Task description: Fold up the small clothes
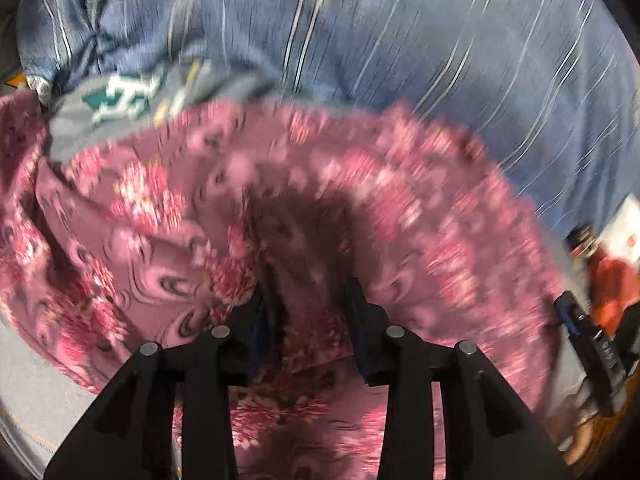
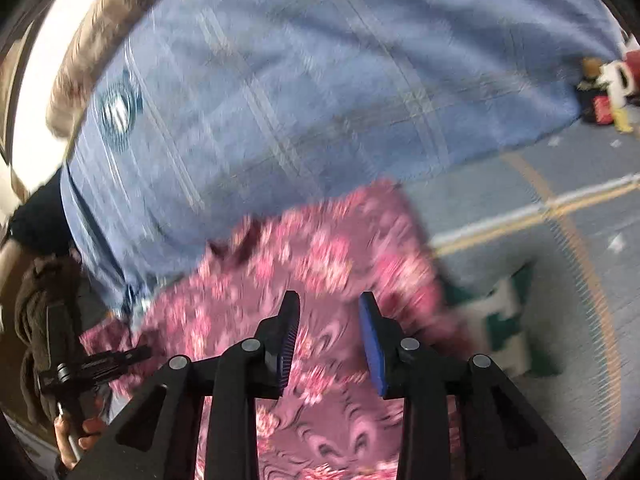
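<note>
A pink and maroon floral garment (image 1: pixel 280 184) lies bunched on a blue striped sheet (image 1: pixel 440 40). My left gripper (image 1: pixel 312 292) hovers over it with its fingers apart and cloth lying between and beneath them; the view is blurred. In the right wrist view the same floral garment (image 2: pixel 320 264) lies below my right gripper (image 2: pixel 330 300), which is open with nothing between its fingers. The other gripper shows in each view, at the right edge of the left view (image 1: pixel 588 340) and at the lower left of the right view (image 2: pixel 100 364).
A grey garment with a green and white print (image 1: pixel 128 100) lies partly under the floral one; it also shows in the right wrist view (image 2: pixel 500 316). A grey mat with yellow and white lines (image 2: pixel 560 208) lies at right. Small toys (image 2: pixel 608 88) sit at far right.
</note>
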{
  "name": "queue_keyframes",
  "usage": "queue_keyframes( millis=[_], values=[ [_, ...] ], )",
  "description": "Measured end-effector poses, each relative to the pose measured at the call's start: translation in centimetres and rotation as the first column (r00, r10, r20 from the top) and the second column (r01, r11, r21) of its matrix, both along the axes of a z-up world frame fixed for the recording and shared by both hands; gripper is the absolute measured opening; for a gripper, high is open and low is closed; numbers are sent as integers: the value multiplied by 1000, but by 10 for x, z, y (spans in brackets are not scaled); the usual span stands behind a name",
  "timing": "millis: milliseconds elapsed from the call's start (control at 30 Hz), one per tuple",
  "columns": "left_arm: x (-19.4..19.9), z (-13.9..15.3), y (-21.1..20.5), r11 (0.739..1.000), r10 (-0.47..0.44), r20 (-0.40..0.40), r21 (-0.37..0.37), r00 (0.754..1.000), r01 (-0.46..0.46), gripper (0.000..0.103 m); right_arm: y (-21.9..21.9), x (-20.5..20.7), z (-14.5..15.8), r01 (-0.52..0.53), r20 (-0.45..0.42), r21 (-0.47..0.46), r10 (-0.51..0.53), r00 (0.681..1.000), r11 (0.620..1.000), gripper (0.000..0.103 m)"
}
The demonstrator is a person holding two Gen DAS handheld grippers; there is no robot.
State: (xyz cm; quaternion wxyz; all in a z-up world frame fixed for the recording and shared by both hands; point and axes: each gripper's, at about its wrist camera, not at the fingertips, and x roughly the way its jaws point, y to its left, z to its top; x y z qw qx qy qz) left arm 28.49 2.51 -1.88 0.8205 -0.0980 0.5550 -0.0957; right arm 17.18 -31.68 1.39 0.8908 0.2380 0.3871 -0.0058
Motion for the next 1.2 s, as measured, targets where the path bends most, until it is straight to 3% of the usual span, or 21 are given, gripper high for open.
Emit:
queue_keyframes(
  millis=[33,100,167,233,300,433,500,567,600,667,867,933,1000,1067,1200],
  values=[
    [-3,5,-1,1000,-7,17,14,1000,7,34,3,1,-7,3,-36,-5,-4,999,1000,33],
    [-7,12,6,1000,-13,5,-18,1000,13,34,14,-4,-2,25,14,-47,-24,1000,999,33],
    [-18,28,26,998,-6,42,-69,999,9,34,26,-5,7,-20,62,-19,21,998,1000,33],
    [-23,46,53,999,25,87,-36,996,-21,38,47,-1,9,-77,68,-1,77,995,997,33],
    [-25,58,83,998,67,110,-20,992,-66,52,69,9,8,-129,61,8,129,990,992,33],
    [-24,80,156,976,191,148,75,970,-203,58,108,24,-6,-202,59,32,200,978,979,33],
    [-21,84,193,958,250,142,110,958,-266,59,117,25,-22,-203,30,25,202,979,979,39],
    [-18,84,222,939,306,126,126,944,-321,59,122,11,-26,-176,112,-30,179,978,984,40],
    [-14,82,233,931,327,114,129,938,-341,59,127,11,-25,-177,108,-51,182,977,983,41],
    [-6,72,241,920,354,94,142,931,-364,59,125,11,-24,-194,105,-42,197,975,980,47],
    [27,38,246,893,399,54,204,915,-401,60,121,9,-26,-200,130,1,198,972,980,47],
    [36,34,248,880,427,76,194,901,-433,52,118,8,-26,-201,133,9,198,971,980,47],
    [40,37,249,884,429,97,160,898,-440,4,117,8,-27,-202,139,22,197,971,979,47],
    [39,45,247,896,420,103,114,902,-430,2,114,7,-28,-204,146,40,196,970,978,47],
    [28,80,220,916,361,198,109,911,-386,2,112,7,-29,-206,154,59,195,969,977,47]
  ],
)
